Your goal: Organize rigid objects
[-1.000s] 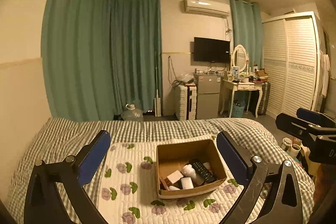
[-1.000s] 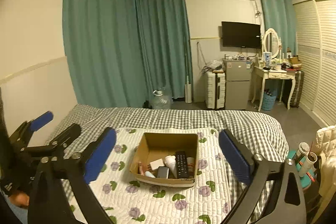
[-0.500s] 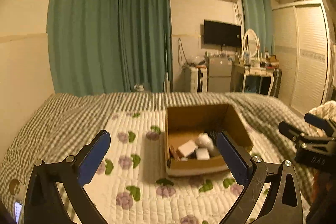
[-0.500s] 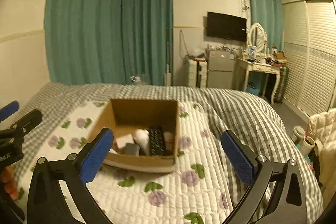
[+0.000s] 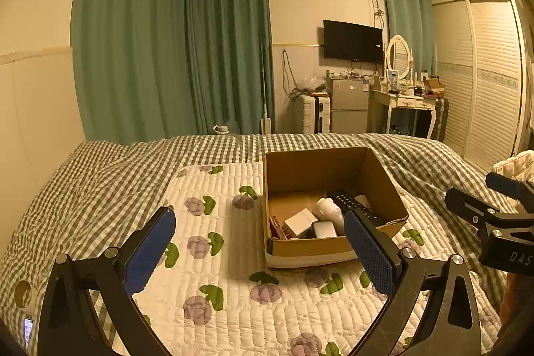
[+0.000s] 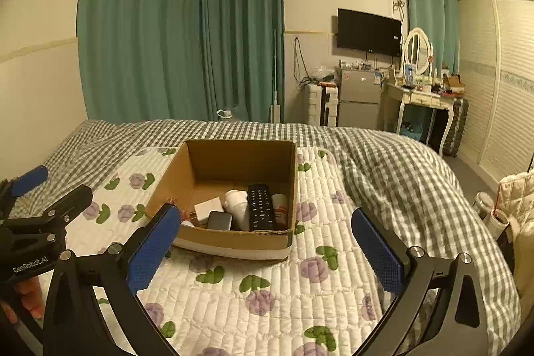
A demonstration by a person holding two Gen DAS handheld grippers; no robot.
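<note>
A bedroom with green curtains (image 5: 167,49) fills the upper left of the frame, and below them a bed (image 5: 100,175) with a checked cover carries a white quilted mat (image 5: 227,256) with purple flowers. At the lower left of the left wrist view stands the left hand-held gripper (image 5: 260,251) — its two blue pads are wide apart and hold nothing.

In the middle of the mat sits an open cardboard box (image 5: 380,182). Inside it lie a white cube (image 5: 300,221), a white bottle (image 5: 328,210), a black remote control (image 5: 350,202) and a small dark case (image 6: 219,220), all close together on the box floor.

Further right, the right hand-held gripper (image 6: 267,244) hovers before the box with its pads also spread apart and empty. At the upper right of the frame are a wall television (image 5: 353,41), a dressing table (image 5: 405,100) with an oval mirror, and a white wardrobe (image 5: 484,72).
</note>
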